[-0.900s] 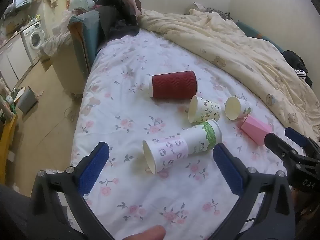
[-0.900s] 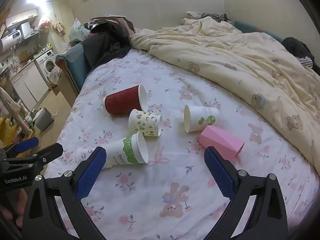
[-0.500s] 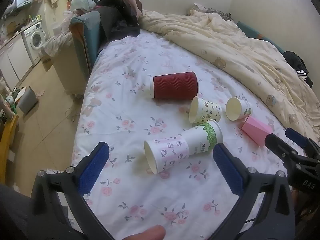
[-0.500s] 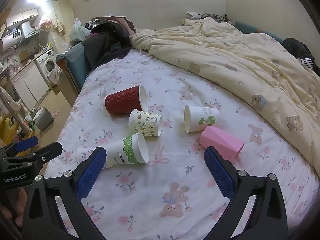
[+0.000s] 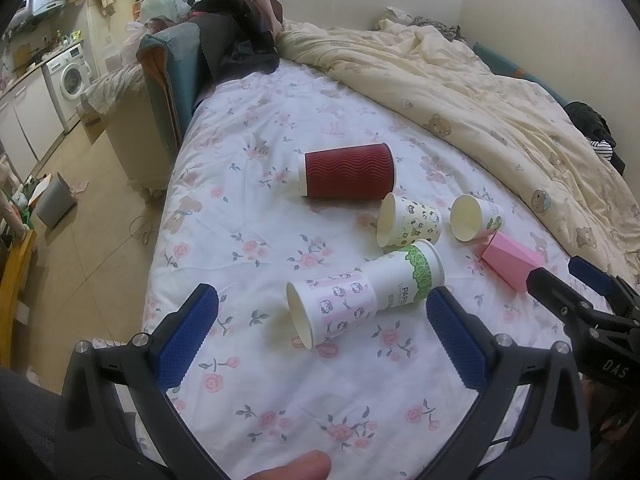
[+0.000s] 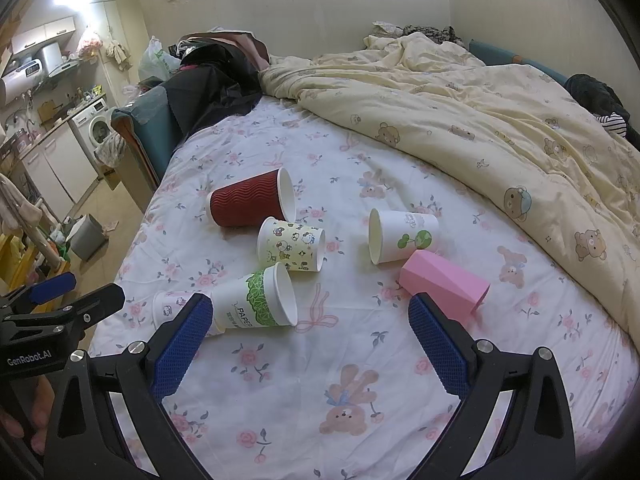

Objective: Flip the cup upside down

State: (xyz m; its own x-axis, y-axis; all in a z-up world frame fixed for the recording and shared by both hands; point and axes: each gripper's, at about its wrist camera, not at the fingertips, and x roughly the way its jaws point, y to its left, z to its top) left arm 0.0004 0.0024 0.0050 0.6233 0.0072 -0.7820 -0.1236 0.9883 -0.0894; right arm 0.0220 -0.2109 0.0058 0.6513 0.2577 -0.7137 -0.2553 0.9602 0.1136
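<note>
With both the left tool [image 5: 322, 322] and right tool [image 6: 310, 330] spread apart and empty, note that the kitty cup [image 5: 332, 310] lies sideways on the soft bed [image 5: 248, 240], nested into the green cup [image 5: 408, 276], so a loose pinch can crush it or drag both.

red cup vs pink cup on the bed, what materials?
Red cup: likely paper with a matte, embossed wavy ripple sleeve and a white rolled rim. Pink cup: probably rigid plastic, though silicone is possible; it has flat faceted sides, uniform matte colour and no print or seam visible.
</note>
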